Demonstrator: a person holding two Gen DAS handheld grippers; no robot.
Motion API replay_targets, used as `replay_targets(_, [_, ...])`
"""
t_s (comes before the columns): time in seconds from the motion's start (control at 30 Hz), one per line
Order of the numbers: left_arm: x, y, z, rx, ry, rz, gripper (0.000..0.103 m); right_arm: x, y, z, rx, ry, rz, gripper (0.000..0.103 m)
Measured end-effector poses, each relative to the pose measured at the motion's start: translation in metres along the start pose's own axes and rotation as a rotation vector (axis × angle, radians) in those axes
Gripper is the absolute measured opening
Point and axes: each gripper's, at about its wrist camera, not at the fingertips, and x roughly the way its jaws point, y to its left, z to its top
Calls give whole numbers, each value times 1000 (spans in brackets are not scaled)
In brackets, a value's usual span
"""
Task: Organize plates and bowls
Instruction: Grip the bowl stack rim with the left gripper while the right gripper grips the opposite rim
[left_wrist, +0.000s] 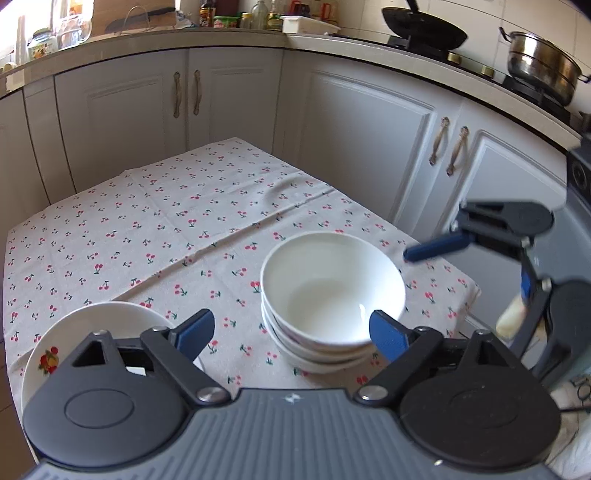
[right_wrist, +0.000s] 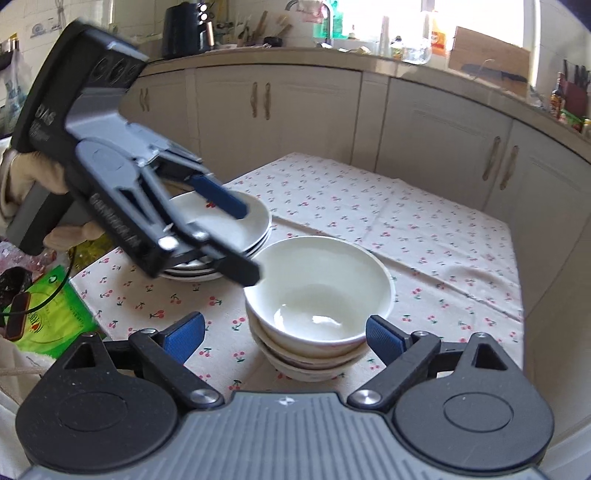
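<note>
White bowls (left_wrist: 332, 295) stacked on desk (left_wrist: 147, 221); plates (right_wrist: 221, 229) at ten o'clock. Left hand-held gripper (left_wrist: 291, 332) and right hand-held gripper (right_wrist: 284, 332) both spread apart, gripping nothing.

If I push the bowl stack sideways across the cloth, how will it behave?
The bowl stack looks like glazed ceramic, so probably rigid, heavy for its size and chip-prone. The glossy bowls sit nested and slightly offset, so the top bowl may slide or rock. The tablecloth already shows creases and would likely bunch, dragging rather than gliding.
</note>
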Motion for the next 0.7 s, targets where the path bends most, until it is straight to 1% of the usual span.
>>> replay_targets(0.1, [-1,-5,-9,31,9,-10,93,-7,-3,-5,8,-8,-30,102])
replay_targets(0.23, [9,-13,-21,75,55,-22,94,-3,-13,-14,35,28,-55,103])
replay_targets(0.4, [32,-18,-30,99,125,-33,94,13,-24,-25,65,93,-71,103])
replay_targets(0.53, [47,-21,-34,117,163,-41,94,30,-29,-34,67,140,-86,103])
replay_targets(0.7, [67,-23,-36,125,210,-48,94,52,-33,-43,53,196,-81,103])
